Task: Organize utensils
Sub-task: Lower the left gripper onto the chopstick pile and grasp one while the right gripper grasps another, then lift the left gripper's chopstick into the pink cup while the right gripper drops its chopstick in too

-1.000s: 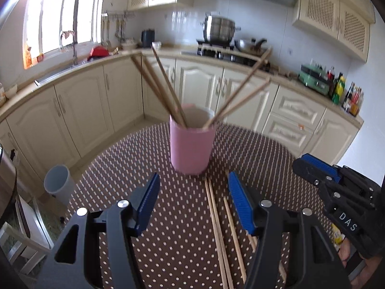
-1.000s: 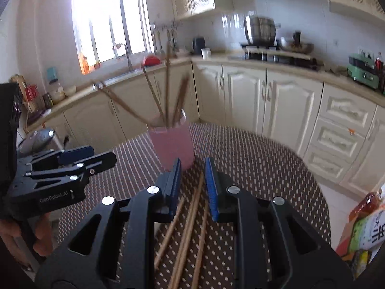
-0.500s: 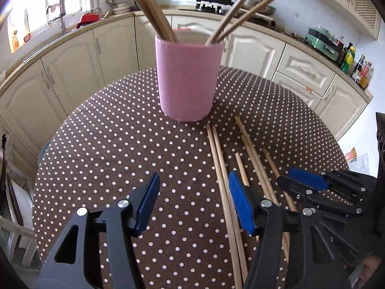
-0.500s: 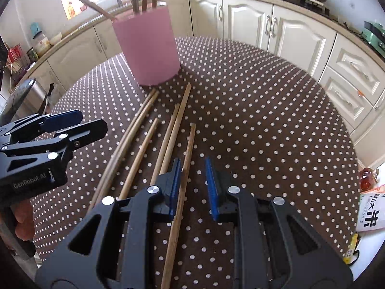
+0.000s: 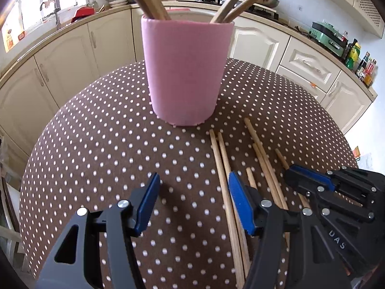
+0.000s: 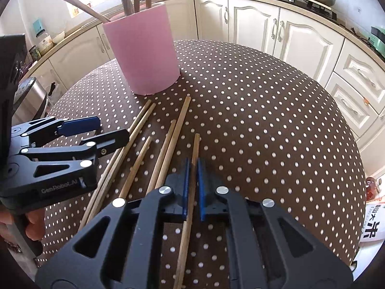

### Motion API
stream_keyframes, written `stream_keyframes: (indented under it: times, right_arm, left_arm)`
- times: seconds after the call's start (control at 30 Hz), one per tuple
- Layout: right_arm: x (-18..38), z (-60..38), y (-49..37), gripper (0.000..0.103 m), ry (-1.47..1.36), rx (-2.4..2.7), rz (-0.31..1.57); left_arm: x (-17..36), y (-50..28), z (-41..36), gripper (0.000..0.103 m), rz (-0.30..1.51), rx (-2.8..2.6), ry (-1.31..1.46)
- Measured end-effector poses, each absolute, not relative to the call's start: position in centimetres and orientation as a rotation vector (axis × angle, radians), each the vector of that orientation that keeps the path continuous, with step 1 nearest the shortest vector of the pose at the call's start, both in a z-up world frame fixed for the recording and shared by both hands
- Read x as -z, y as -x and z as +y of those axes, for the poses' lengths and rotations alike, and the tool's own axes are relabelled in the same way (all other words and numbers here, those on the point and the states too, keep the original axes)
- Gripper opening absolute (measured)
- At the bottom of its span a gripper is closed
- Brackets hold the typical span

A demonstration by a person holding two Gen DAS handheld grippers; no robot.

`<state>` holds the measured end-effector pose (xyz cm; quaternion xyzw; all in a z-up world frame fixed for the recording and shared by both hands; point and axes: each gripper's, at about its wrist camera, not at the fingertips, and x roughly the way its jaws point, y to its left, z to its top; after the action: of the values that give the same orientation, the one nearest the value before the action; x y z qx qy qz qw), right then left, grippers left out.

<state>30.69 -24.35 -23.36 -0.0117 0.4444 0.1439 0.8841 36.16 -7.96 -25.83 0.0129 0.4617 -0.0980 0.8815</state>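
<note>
A pink cup [image 5: 185, 72] holding several wooden chopsticks stands on the brown polka-dot table [image 5: 96, 144]; it also shows in the right wrist view [image 6: 144, 53]. Several loose chopsticks [image 6: 166, 149] lie flat on the cloth in front of it. My right gripper [image 6: 191, 166] is low on the table, its jaws closed almost fully around the rightmost chopstick [image 6: 195, 147]. My left gripper [image 5: 192, 187] is open and empty, hovering left of the loose chopsticks [image 5: 222, 166]; it shows in the right wrist view [image 6: 96, 130] too.
Cream kitchen cabinets [image 6: 276, 29] and a counter with a stove and pots ring the round table. A metal bin [image 6: 33, 96] stands at the left. Packaged goods [image 6: 373, 221] lie on the floor at the right.
Both grippers have tilted down and lowered toward the table. My right gripper has closed around the rightmost loose chopstick. The left gripper stays open.
</note>
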Motion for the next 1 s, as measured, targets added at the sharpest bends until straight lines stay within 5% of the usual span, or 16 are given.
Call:
stream_keyframes:
  times: [0.37,0.5,0.53,1.0]
  right_arm:
    - [23.5,-24.0,-32.6,0.007,0.017,-0.309,0.925]
    - [23.6,-24.2,-32.6,0.005,0.006,-0.304,0.917]
    - [23.6,-24.1,-32.6,0.005,0.006,-0.301,0.914]
    - [17.8,-24.4,-29.0,0.005,-0.029,-0.310,0.771]
  left_arm:
    - [25.9,-40.1,-11.0,0.059,0.977,0.131,-0.131]
    - [25.6,-40.6,-11.3,0.010,0.974,0.170,-0.113]
    - [25.5,-40.6,-11.3,0.007,0.976,0.184,-0.101]
    - [19.5,-34.4,-7.4,0.005,0.814,0.259,-0.008]
